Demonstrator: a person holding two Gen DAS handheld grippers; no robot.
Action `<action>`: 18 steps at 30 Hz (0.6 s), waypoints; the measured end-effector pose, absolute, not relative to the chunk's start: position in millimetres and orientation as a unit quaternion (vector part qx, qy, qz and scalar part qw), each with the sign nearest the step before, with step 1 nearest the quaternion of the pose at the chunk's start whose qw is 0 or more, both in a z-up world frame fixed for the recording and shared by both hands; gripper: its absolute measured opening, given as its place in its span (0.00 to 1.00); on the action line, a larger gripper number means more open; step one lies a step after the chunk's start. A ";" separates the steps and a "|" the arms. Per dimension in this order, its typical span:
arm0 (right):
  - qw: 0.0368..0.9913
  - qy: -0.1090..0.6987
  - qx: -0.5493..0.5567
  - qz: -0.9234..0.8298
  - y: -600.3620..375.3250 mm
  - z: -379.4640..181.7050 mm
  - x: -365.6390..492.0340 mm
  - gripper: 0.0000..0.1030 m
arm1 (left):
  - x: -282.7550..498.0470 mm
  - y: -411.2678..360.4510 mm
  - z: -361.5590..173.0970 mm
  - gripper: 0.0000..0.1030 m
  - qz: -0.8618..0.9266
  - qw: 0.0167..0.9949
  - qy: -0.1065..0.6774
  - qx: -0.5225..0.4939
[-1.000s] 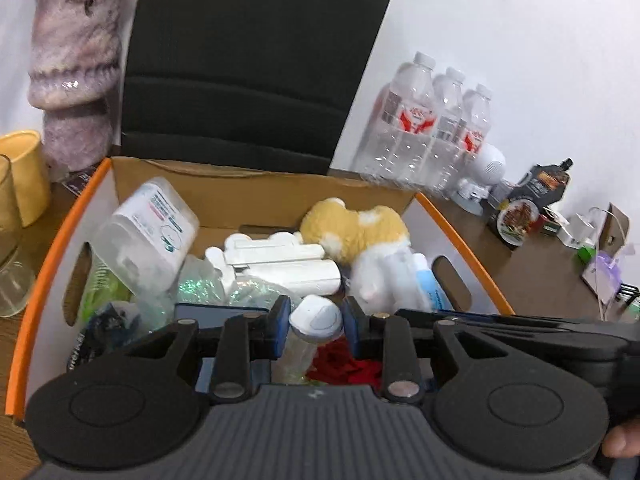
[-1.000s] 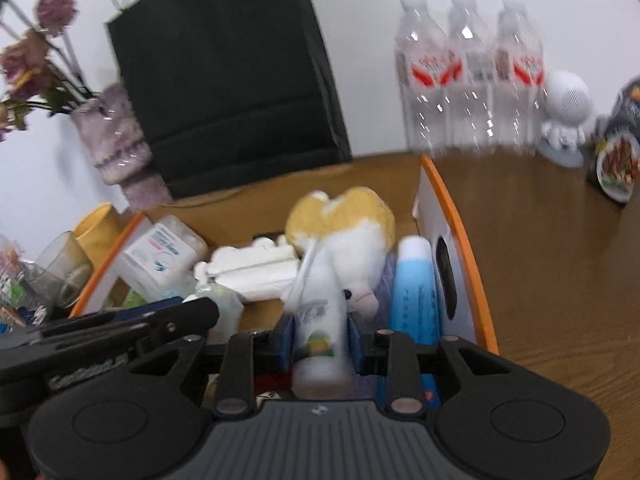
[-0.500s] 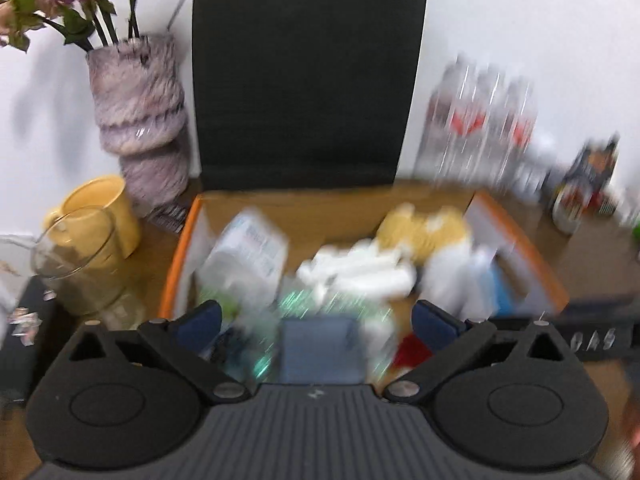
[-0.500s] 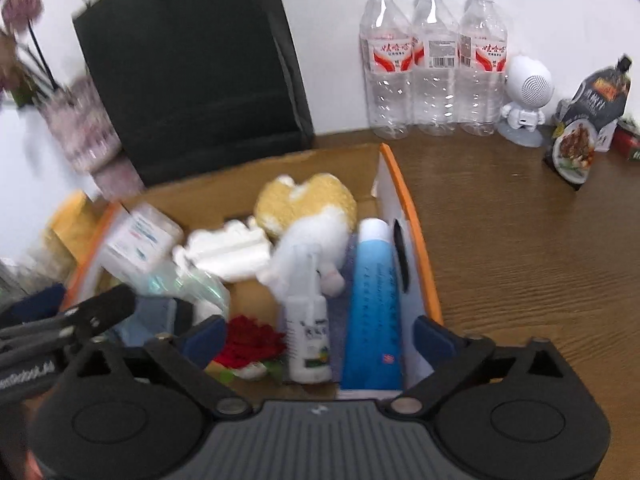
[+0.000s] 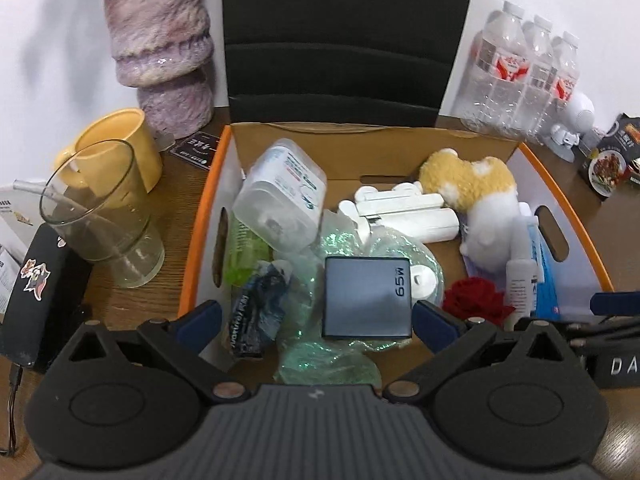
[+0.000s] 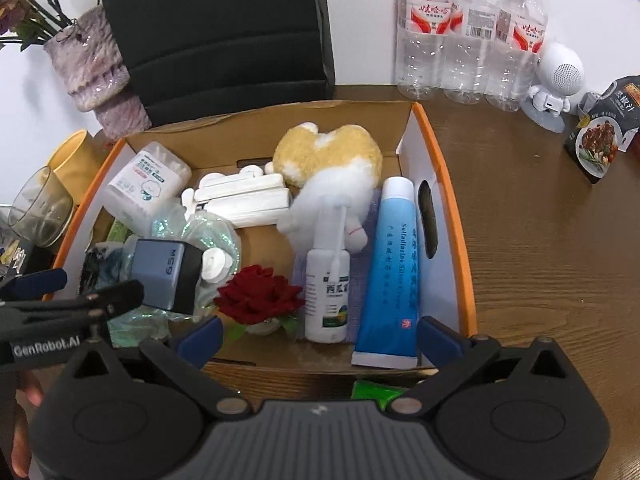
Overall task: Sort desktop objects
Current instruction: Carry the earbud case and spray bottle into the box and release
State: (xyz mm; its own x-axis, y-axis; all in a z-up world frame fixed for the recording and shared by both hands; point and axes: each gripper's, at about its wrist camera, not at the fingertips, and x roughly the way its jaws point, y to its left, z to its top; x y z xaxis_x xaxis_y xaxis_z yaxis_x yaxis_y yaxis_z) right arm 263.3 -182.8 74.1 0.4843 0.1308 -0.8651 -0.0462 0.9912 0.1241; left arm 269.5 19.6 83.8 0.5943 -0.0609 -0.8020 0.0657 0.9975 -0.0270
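An orange-rimmed cardboard box [image 5: 202,216] [image 6: 456,216] holds several items. A grey 65W charger [image 5: 366,298] [image 6: 166,276] lies on green wrap. A white spray bottle [image 6: 328,288] stands beside a blue tube [image 6: 394,268] and a red rose [image 6: 258,294]. A plush toy [image 5: 476,196] [image 6: 332,168] and a cotton swab box [image 5: 282,196] lie further back. My left gripper [image 5: 316,320] is open above the box's near side. My right gripper [image 6: 318,334] is open at the box's near edge.
A glass [image 5: 100,216], a yellow mug [image 5: 120,152] and a purple vase [image 5: 160,44] stand left of the box. Three water bottles [image 6: 468,36], a white robot speaker [image 6: 556,80] and a sauce pack [image 6: 604,132] stand at the back right. A black chair back [image 5: 340,36] is behind.
Both grippers opened and drew back above the box. The left let go of a white-capped bottle, the right let go of the spray bottle, which now stands in the box.
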 end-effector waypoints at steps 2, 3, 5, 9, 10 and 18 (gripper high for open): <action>0.860 0.507 0.037 0.049 -179.5 71.8 263.5 1.00 | 269.8 18.7 83.8 1.00 -0.034 0.892 0.450 0.003; 0.858 0.510 0.035 0.046 -178.3 70.4 264.1 1.00 | 270.1 17.2 83.4 1.00 -0.034 0.892 0.450 0.005; 0.857 0.513 0.031 0.043 -176.2 68.1 264.6 1.00 | 270.2 14.1 82.1 1.00 -0.036 0.892 0.450 0.010; 0.858 0.510 0.029 0.043 -175.3 70.4 262.1 1.00 | 268.3 11.4 81.7 1.00 -0.036 0.893 0.448 0.013; 0.859 0.510 0.031 0.042 -175.8 71.6 261.4 1.00 | 266.8 11.3 82.7 1.00 -0.036 0.894 0.447 0.012; 0.875 0.481 0.042 0.034 -184.1 96.0 237.7 1.00 | 237.0 6.4 105.8 1.00 -0.045 0.906 0.421 0.006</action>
State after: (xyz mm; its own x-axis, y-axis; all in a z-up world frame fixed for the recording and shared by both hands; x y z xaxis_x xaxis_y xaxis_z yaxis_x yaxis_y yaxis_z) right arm 237.7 -184.1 96.0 0.5355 0.1005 -0.8385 -0.0194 0.9941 0.1068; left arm 237.0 6.4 105.8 0.6413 -0.0764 -0.7634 0.0859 0.9959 -0.0275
